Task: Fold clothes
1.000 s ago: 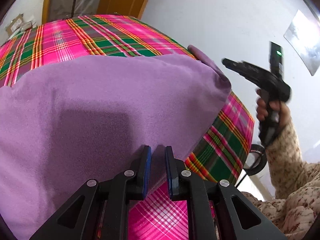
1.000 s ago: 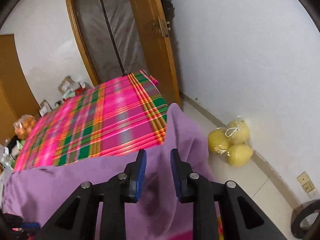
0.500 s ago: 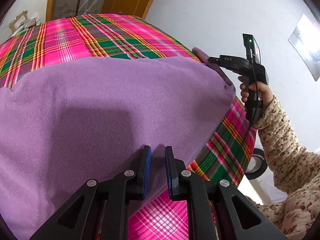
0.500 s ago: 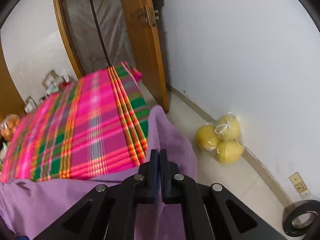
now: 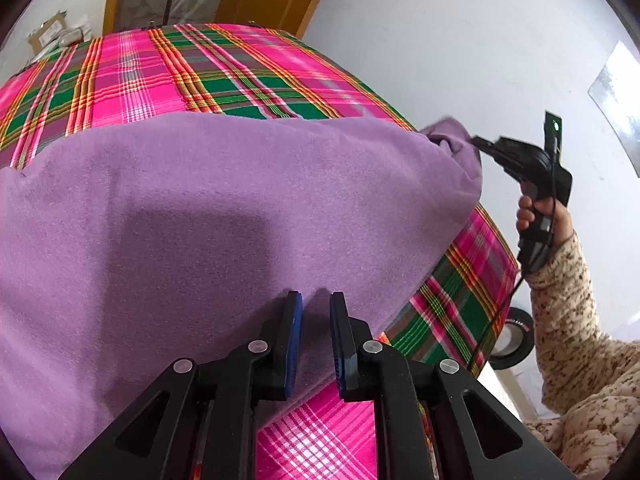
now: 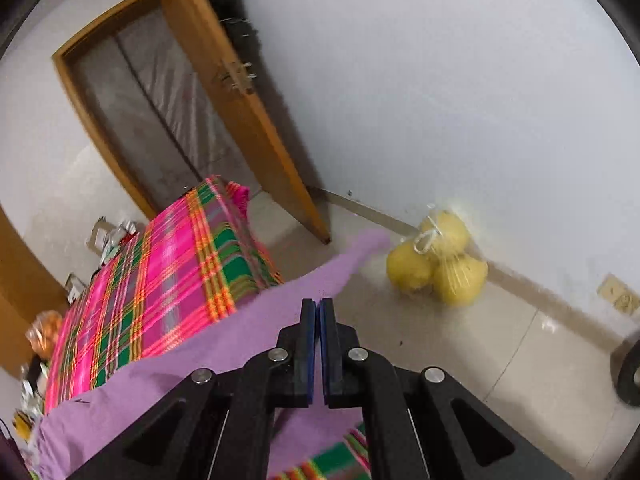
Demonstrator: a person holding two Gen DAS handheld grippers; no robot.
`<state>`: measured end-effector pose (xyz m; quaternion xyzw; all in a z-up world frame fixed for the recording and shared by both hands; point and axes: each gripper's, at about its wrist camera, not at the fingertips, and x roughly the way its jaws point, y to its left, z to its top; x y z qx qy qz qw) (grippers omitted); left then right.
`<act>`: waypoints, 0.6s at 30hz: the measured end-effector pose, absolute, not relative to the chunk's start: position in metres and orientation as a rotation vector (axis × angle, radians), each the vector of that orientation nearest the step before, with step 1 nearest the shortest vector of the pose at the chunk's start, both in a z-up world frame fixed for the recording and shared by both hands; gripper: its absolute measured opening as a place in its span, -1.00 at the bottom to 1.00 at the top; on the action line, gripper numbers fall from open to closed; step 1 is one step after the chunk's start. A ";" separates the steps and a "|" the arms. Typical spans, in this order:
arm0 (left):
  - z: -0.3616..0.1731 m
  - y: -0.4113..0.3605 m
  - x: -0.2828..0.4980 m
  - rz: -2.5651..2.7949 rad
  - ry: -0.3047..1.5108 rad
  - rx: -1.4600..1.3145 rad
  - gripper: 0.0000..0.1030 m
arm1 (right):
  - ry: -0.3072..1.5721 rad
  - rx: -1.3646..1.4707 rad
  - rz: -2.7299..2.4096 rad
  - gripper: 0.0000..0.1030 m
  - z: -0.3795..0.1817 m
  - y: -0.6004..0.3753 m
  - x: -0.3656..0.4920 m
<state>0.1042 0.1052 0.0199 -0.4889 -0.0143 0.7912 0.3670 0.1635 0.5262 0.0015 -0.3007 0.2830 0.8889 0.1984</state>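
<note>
A purple fleece garment (image 5: 224, 216) lies spread over a bed with a pink and green plaid cover (image 5: 168, 68). My left gripper (image 5: 316, 312) is open, its jaws a small gap apart, just above the garment's near edge. My right gripper (image 6: 319, 308) is shut on the garment's right corner (image 6: 352, 256) and lifts it off the bed edge. In the left wrist view the right gripper (image 5: 476, 142) holds that bunched corner (image 5: 452, 136) at the bed's right side.
A wooden door (image 6: 240, 120) stands open at the far end of the bed. A bag of yellow pomelos (image 6: 440, 264) sits on the floor by the white wall. A black tape roll (image 5: 512, 340) lies on the floor right of the bed. Clutter (image 6: 40, 336) sits left of the bed.
My right gripper closed on the garment's right corner and has lifted and pulled it outward past the bed edge. My left gripper has stayed over the near edge.
</note>
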 end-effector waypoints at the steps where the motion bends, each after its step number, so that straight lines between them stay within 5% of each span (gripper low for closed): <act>1: 0.020 0.106 0.104 2.034 -0.035 -1.257 -0.72 | 0.809 -0.845 2.471 -0.95 -0.005 0.531 0.167; 9: 0.021 0.111 0.107 2.046 -0.022 -1.269 -0.72 | 0.973 -0.859 2.409 -0.96 -0.029 0.551 0.184; 18: 0.022 0.118 0.109 2.050 -0.019 -1.278 -0.71 | 0.893 -0.862 2.394 -0.99 -0.019 0.565 0.200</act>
